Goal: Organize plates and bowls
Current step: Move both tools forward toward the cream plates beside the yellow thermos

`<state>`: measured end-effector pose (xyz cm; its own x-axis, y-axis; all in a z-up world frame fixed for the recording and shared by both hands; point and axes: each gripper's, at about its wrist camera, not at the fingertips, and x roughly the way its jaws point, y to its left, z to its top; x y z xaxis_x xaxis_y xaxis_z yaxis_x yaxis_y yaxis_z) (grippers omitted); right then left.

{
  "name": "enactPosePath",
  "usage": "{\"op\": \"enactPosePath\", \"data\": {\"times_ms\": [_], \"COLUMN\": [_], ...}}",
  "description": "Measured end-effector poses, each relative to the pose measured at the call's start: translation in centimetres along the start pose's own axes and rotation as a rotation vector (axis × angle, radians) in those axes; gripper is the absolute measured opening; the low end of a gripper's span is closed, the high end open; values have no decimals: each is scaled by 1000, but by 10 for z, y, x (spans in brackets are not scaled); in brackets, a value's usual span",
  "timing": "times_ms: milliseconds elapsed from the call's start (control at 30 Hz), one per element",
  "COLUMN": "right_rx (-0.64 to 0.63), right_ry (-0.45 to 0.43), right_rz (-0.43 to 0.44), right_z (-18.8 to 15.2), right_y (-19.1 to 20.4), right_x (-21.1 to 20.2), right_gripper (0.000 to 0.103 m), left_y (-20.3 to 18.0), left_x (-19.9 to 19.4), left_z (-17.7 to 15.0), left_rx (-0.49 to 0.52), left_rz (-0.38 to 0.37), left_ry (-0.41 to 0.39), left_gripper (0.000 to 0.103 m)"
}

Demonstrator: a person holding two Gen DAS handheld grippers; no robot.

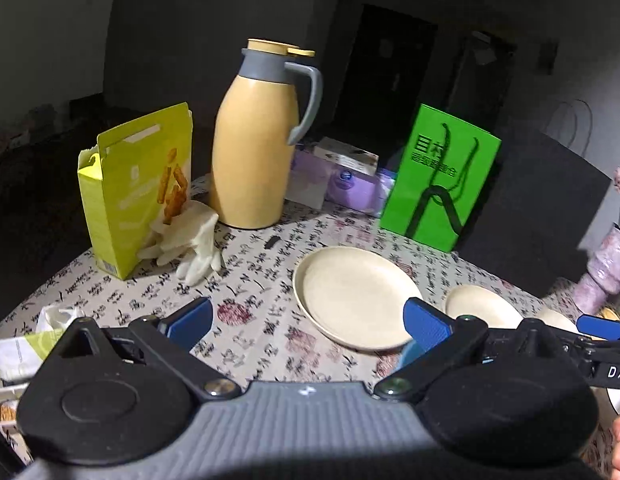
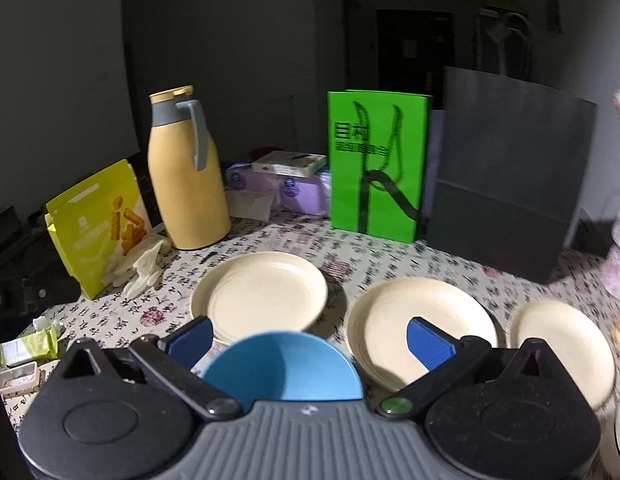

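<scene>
Bowl [image 2: 284, 368], blue and glossy, sits nearest of all: directly between and just below the spread blue fingers of the right hand-held gripper [image 2: 310, 338], which grips nothing. It looks smooth and round, with a thin rim facing up. Because it lies straight ahead on that gripper's centre line, the right side seems better placed to take it; a round bowl has no long axis, so any rim point would serve.

Left hand-held gripper [image 1: 308, 322] is also spread wide and empty, hovering over the desk [image 1: 250, 264], whose cloth is pale with black calligraphy print and red seals.

Just beyond the bowl, three cream plates lie flat in a row, apart from one another: a left plate [image 2: 260, 292], a middle plate [image 2: 394, 322], and a right plate [image 2: 566, 344]. They are matte, shallow and round with raised rims. From the left wrist view the left plate sits ahead and to the right of the left gripper.

Farther back stand a yellow snack box [image 2: 96, 226] with a pale rubber glove [image 2: 140, 268] beside it, a tall tan jug [image 2: 186, 184] with grey handle, a green paper bag [image 2: 376, 168] and a dark grey bag [image 2: 506, 176].
</scene>
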<state>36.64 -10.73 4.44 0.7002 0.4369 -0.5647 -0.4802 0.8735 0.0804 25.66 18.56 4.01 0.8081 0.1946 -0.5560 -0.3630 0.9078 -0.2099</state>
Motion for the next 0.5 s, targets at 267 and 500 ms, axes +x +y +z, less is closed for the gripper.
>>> {"op": "enactPosePath", "data": {"times_ms": [267,500], "right_rx": [12,39], "right_ry": [51,129], "right_rz": [71,124], "right_z": [32,50], "right_y": [9,-1], "right_x": [50,102], "right_gripper": [103,103], "left_y": [8,16], "left_x": [37,74], "left_z": [25,44], "left_rx": [-59,-150], "left_rz": [-14,1], "left_ry": [49,104], "left_gripper": [103,103]}}
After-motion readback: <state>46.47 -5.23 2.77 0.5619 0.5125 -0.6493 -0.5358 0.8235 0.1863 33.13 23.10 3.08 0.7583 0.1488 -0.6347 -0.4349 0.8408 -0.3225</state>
